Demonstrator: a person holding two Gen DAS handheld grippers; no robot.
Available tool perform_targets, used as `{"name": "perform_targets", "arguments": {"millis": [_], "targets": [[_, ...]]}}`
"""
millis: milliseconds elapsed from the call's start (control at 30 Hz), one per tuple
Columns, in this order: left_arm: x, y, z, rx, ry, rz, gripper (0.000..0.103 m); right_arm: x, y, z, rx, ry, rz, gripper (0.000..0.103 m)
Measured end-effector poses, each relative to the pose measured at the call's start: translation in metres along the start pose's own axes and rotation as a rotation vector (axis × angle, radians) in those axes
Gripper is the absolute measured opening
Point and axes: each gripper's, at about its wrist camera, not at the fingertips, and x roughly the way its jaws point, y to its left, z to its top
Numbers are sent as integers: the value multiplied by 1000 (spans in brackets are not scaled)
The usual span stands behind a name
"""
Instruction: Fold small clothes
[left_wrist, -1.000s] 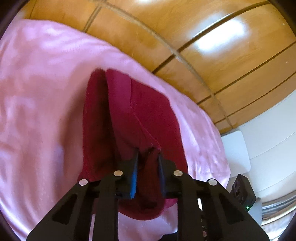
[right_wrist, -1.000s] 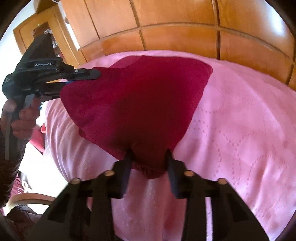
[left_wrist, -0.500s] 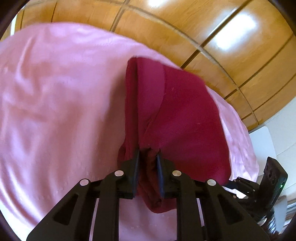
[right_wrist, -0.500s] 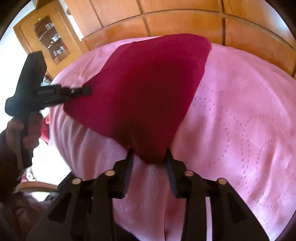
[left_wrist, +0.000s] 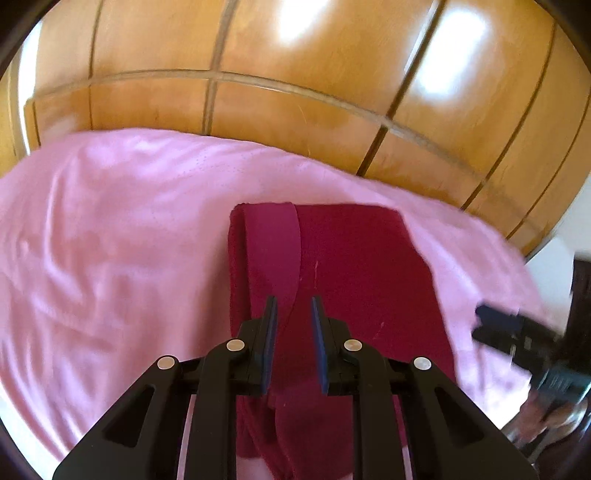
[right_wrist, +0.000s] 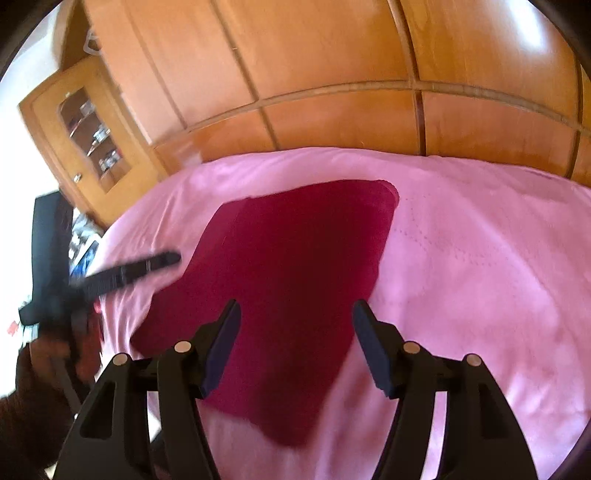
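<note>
The left tool (left_wrist: 291, 314) is clenched on the cloth's (right_wrist: 295, 277) 6 o'clock edge, pinning the fold; the right tool (right_wrist: 293, 332), opening, has nothing between its jaws.

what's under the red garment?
The red garment lies on the pink bedspread, which shows all round it. Anything between its folded layers is covered.

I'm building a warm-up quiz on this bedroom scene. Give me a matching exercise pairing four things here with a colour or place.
1 garment
2 bed cover
3 wardrobe
4 small cabinet

a pink, spread underneath
b wide glossy wood panels behind the bed
c dark red, lying on the cover
d glass door, far left in the right wrist view

Pairs: 1-c; 2-a; 3-b; 4-d
</note>
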Motion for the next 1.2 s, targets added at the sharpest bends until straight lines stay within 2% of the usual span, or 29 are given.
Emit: {"name": "perform_targets", "arguments": {"millis": [200, 300, 400, 467, 500, 533, 567, 600, 733, 900, 1000, 1200], "targets": [[24, 2, -19, 44, 42, 66, 16, 32, 10, -5, -30, 41, -9, 63], [29, 5, -26, 50, 37, 67, 16, 48, 4, -17, -28, 71, -16, 63], [27, 8, -33, 53, 28, 60, 16, 46, 3, -20, -33, 54, -9, 64], [23, 9, -33, 43, 20, 61, 16, 45, 0, -17, -25, 56, 7, 69], [22, 8, -33, 39, 18, 64, 19, 43, -2, -16, -15, 57, 22, 73], [18, 8, -33, 33, 9, 77, 31, 42, -3, -15, -8, 58, 27, 80], [15, 10, -34, 24, -2, 91, 39, 41, -4, -14, -2, 58, 28, 84], [11, 13, -34, 9, -17, 102, 50, 39, -6, -13, 10, 56, 32, 85], [8, 20, -35, -13, -16, 98, 52, 37, -21, -7, 83, 57, 75, 91], [7, 20, -33, -2, -16, 79, 52, 40, -49, -1, 202, 70, 126, 94], [9, 23, -33, -10, -13, 60, 66, 48, -67, 3, 258, 90, 149, 95], [17, 28, -36, -9, 12, 10, 66, 75, -92, 10, 355, 121, 240, 96]]}}
